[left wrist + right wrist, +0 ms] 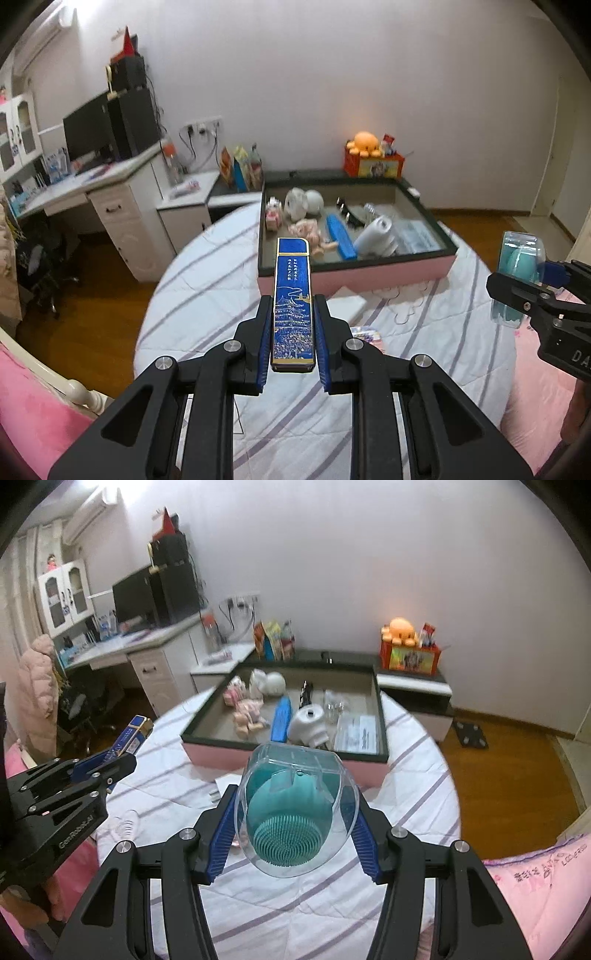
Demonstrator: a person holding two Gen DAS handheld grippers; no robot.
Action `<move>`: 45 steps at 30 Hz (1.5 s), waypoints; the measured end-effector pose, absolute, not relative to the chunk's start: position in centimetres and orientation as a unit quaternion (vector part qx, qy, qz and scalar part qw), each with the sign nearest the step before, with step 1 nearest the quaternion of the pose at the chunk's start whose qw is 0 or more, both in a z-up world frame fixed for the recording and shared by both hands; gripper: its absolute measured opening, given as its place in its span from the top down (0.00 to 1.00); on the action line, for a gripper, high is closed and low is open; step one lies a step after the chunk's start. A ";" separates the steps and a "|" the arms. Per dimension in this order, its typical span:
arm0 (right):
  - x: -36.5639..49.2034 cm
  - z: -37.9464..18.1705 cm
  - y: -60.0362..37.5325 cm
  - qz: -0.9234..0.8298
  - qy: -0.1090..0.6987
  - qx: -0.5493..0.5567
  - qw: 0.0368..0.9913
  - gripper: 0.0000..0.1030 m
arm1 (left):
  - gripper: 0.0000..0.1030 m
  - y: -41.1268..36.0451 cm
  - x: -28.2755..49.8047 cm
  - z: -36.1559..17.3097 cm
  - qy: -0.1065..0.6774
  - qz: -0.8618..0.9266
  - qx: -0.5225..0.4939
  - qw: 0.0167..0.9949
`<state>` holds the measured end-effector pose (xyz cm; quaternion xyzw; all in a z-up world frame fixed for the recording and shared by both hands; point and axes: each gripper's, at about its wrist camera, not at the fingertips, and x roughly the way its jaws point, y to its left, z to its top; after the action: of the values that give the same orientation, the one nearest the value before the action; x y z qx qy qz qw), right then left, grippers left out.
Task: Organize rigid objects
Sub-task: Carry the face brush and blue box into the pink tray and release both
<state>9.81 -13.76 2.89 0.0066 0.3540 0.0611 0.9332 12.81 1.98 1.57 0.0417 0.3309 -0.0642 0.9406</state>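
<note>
Left hand-held gripper (293,332): raised above the bed and tilted downward, its blue pads pressed against the two long sides of a slim blue box (293,295); the box points away from the camera toward the tray.
Slim blue box: narrow and long, gold-edged, printed with a pale drawing of buildings; held clear of the bedding.
Right hand-held gripper (293,823): also lifted and tilted downward, to the right of the left one; its pads pinch the sides of a clear plastic case (295,805).
Clear plastic case: dome-shaped, with a teal bristled brush (286,834) inside; held in the air above the bed.
Bed (207,266): white cover with pale purple stripes beneath both grippers; pink bedding at the near edges.
Tray (284,758): shallow, dark-rimmed with pink sides, lying on the bed beyond the grippers; it holds a blue oblong item, a white rounded item, small soft toys, clear packets and a dark item.
Counter (74,181): white, at the far left, carrying a dark monitor and black boxes.
Low cabinet (413,686): behind the tray by the wall, topped by an orange box with an orange plush toy.
Floor (517,775): brown wood.
</note>
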 end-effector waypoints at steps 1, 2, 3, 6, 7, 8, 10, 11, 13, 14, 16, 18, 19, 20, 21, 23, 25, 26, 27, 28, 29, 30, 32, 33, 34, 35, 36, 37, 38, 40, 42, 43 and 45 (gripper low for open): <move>9.5 3.2 -13.8 0.061 0.348 0.006 0.936 0.44 | 0.80 2.0 12.4 1.8 0.327 -0.065 0.042 0.942; 8.9 3.7 -13.8 0.061 0.340 0.005 0.939 0.44 | 0.80 1.9 11.9 2.3 0.320 -0.066 0.039 0.944; 8.3 4.2 -13.9 0.060 0.331 0.005 0.942 0.44 | 0.80 1.8 11.6 2.5 0.317 -0.066 0.039 0.945; 7.0 5.0 -13.8 0.060 0.315 0.005 0.947 0.44 | 0.80 1.4 10.4 3.1 0.305 -0.061 0.047 0.949; 6.5 5.3 -13.8 0.062 0.310 0.004 0.949 0.44 | 0.80 1.3 9.9 3.3 0.302 -0.062 0.048 0.950; 6.1 5.4 -13.8 0.063 0.307 0.004 0.950 0.44 | 0.80 1.3 9.5 3.6 0.299 -0.065 0.047 0.951; 5.4 5.7 -13.8 0.068 0.300 0.005 0.951 0.44 | 0.80 1.1 9.0 3.9 0.294 -0.069 0.047 0.952; 5.0 5.8 -13.8 0.069 0.298 0.006 0.952 0.44 | 0.80 1.1 8.6 4.0 0.291 -0.070 0.047 0.953; 4.6 5.9 -13.8 0.068 0.294 0.005 0.953 0.44 | 0.80 0.9 8.3 4.2 0.289 -0.070 0.051 0.953; 4.5 6.0 -13.9 0.067 0.293 0.005 0.954 0.44 | 0.80 0.8 8.2 4.2 0.289 -0.071 0.052 0.953; 4.4 6.0 -13.9 0.065 0.293 0.007 0.954 0.44 | 0.80 0.7 8.0 4.3 0.289 -0.070 0.051 0.953; 4.4 5.9 -14.1 0.064 0.293 0.008 0.954 0.44 | 0.80 0.8 8.0 4.3 0.290 -0.069 0.051 0.953; 4.5 5.9 -14.2 0.064 0.293 0.009 0.954 0.44 | 0.80 0.8 8.1 4.3 0.291 -0.068 0.051 0.953; 4.4 6.0 -14.3 0.065 0.293 0.009 0.954 0.44 | 0.80 0.7 8.2 4.3 0.291 -0.067 0.051 0.953; 4.4 5.9 -14.3 0.065 0.293 0.009 0.954 0.44 | 0.80 0.8 8.1 4.3 0.291 -0.068 0.051 0.953; 4.4 5.9 -14.3 0.064 0.293 0.008 0.954 0.44 | 0.80 0.8 8.2 4.3 0.292 -0.068 0.051 0.953; 4.5 5.9 -14.4 0.066 0.294 0.009 0.953 0.44 | 0.80 0.8 8.2 4.3 0.291 -0.068 0.050 0.953; 4.5 5.9 -14.5 0.066 0.295 0.008 0.953 0.44 | 0.80 0.8 8.2 4.3 0.291 -0.067 0.051 0.953; 4.5 5.8 -14.5 0.065 0.295 0.007 0.953 0.44 | 0.80 0.8 8.1 4.3 0.291 -0.068 0.051 0.953; 4.6 5.8 -14.6 0.064 0.296 0.006 0.953 0.44 | 0.80 0.8 8.2 4.3 0.291 -0.068 0.051 0.953; 4.6 5.7 -14.7 0.064 0.296 0.007 0.953 0.44 | 0.80 0.7 8.4 4.3 0.291 -0.069 0.052 0.953; 4.7 5.7 -14.8 0.065 0.297 0.007 0.953 0.44 | 0.80 0.6 8.5 4.3 0.291 -0.069 0.052 0.953; 4.8 5.7 -14.8 0.064 0.297 0.007 0.953 0.44 | 0.80 0.5 9.1 4.3 0.293 -0.070 0.054 0.952; 4.9 5.7 -14.8 0.063 0.296 0.006 0.953 0.44 | 0.80 0.5 9.4 4.3 0.294 -0.070 0.054 0.952; 4.9 5.6 -14.8 0.063 0.296 0.005 0.953 0.44 | 0.80 0.4 9.9 4.3 0.295 -0.071 0.055 0.951; 5.2 5.6 -14.7 0.063 0.297 0.005 0.953 0.44 | 0.80 0.3 10.3 4.4 0.296 -0.072 0.055 0.951; 5.5 5.6 -14.7 0.064 0.298 0.006 0.953 0.44 | 0.80 0.2 10.7 4.4 0.296 -0.073 0.057 0.951; 6.1 5.6 -14.8 0.065 0.299 0.006 0.952 0.44 | 0.80 0.0 11.4 4.6 0.294 -0.075 0.061 0.951; 6.7 5.6 -14.8 0.065 0.301 0.006 0.951 0.44 | 0.80 -0.1 12.1 4.8 0.293 -0.076 0.063 0.951; 8.5 5.5 -14.7 0.063 0.304 -0.002 0.950 0.44 | 0.80 -0.4 13.7 5.1 0.293 -0.081 0.067 0.950; 10.6 5.5 -14.8 0.063 0.311 -0.006 0.948 0.44 | 0.80 -0.5 15.3 5.2 0.296 -0.085 0.072 0.949; 11.6 5.5 -14.9 0.063 0.314 -0.007 0.947 0.44 | 0.80 -0.6 16.5 5.2 0.300 -0.085 0.077 0.947; 13.8 5.5 -15.2 0.062 0.317 -0.013 0.946 0.44 | 0.80 -0.9 18.9 5.2 0.305 -0.083 0.086 0.945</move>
<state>13.85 -15.16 5.49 -0.0125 0.3167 0.0624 0.9464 18.87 -0.89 5.22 0.0861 0.3047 -0.0833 0.9449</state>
